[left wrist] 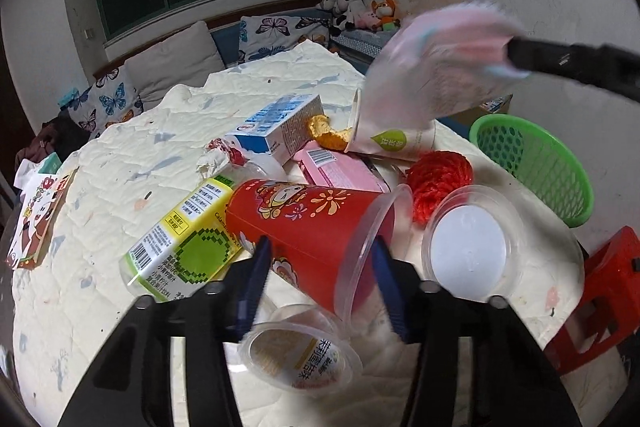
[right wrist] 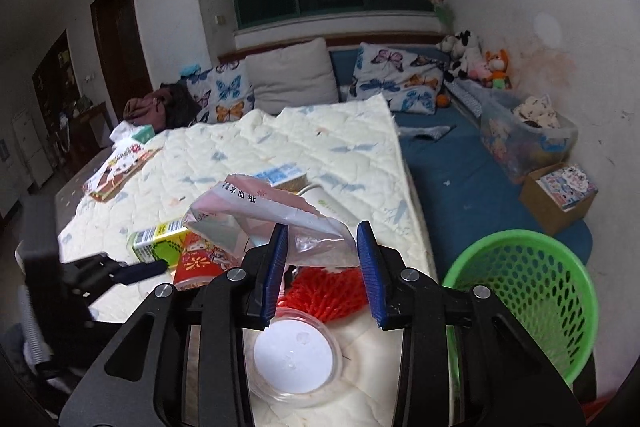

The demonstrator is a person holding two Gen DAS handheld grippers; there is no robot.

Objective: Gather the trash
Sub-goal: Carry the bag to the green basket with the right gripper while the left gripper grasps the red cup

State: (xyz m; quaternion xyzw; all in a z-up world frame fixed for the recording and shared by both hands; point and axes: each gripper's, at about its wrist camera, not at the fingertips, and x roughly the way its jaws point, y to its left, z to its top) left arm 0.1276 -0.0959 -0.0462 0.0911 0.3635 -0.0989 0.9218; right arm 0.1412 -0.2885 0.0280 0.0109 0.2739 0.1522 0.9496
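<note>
tissue wrapper lifted over pile, pinched at right gripper left finger, fingers looked apart | left gripper spread around red cup | green basket at mattress right edge

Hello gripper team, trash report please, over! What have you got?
Right hand-held gripper carrying pink tissue wrapper, jaws wide. Left hand-held gripper open around red cup. Green basket at right; more trash on mattress.
</note>
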